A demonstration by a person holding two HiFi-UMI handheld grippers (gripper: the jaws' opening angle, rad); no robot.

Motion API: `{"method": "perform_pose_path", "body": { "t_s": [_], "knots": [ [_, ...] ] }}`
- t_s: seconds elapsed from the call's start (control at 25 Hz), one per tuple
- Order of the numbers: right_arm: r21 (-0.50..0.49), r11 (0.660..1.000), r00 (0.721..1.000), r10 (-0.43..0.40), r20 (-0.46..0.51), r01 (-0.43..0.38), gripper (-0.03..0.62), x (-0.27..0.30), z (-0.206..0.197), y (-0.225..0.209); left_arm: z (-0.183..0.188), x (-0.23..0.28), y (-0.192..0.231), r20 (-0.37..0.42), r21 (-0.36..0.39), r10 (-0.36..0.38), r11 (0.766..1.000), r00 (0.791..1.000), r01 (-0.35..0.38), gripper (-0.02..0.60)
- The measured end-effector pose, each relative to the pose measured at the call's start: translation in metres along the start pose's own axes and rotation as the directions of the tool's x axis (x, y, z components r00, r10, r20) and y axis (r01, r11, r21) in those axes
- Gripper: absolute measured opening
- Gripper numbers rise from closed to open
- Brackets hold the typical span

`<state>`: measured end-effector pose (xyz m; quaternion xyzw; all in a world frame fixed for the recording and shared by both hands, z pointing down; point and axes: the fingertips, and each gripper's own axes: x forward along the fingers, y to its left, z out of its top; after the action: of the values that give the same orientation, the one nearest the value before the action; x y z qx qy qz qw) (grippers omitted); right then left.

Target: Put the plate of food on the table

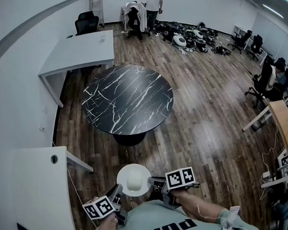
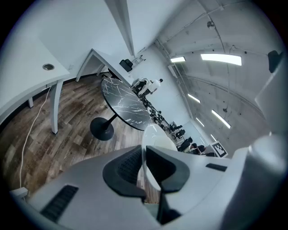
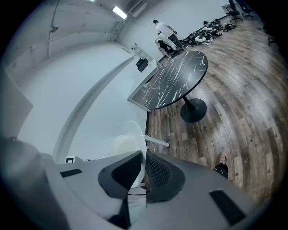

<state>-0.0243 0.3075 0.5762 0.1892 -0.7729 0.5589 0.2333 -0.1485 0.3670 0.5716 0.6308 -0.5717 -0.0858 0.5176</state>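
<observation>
The plate point(image 1: 123, 174) w/ a pale lump of food point(image 1: 134, 181) is held close to the body, well short of the table point(image 1: 128, 98). The left gripper point(image 1: 117, 191) and right gripper point(image 1: 153, 183) are each clamped tight on opposite rims. Imo both grips should be held even & the plate level while it's carried fwd. It's faced up, roughly flat. It's round, so no real long axis.

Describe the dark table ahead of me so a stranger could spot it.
In the middle of the wood floor stands a round pedestal table. Its black top with white veins sets it apart from the plain white desk beyond it.
</observation>
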Motion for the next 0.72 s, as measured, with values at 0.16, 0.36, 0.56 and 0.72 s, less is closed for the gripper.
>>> {"method": "perform_pose_path", "body": {
  "t_s": [0.16, 0.36, 0.56, 0.72],
  "knots": [
    [-0.004, 1.0, 1.0, 0.005, 0.011, -0.005, 0.034, -0.009, 0.03, -0.015, 0.011, 0.029, -0.015, 0.001, 0.007, -0.003, 1.0, 1.0, 0.003, 0.035],
    [-0.002, 1.0, 1.0, 0.022, 0.016, -0.022, 0.034, -0.018, 0.068, -0.028, 0.029, 0.06, -0.034, 0.002, 0.025, 0.008, 1.0, 1.0, -0.008, 0.035],
    [-0.015, 0.999, 0.999, 0.047, 0.01, -0.047, 0.034, -0.026, 0.103, -0.04, 0.044, 0.087, -0.051, 0.019, 0.035, 0.031, 0.999, 0.999, -0.032, 0.035],
    [-0.026, 0.997, 0.998, 0.067, -0.007, -0.067, 0.034, -0.029, 0.126, -0.049, 0.05, 0.104, -0.06, 0.034, 0.025, 0.058, 0.998, 0.998, -0.059, 0.035]
  ]
}}
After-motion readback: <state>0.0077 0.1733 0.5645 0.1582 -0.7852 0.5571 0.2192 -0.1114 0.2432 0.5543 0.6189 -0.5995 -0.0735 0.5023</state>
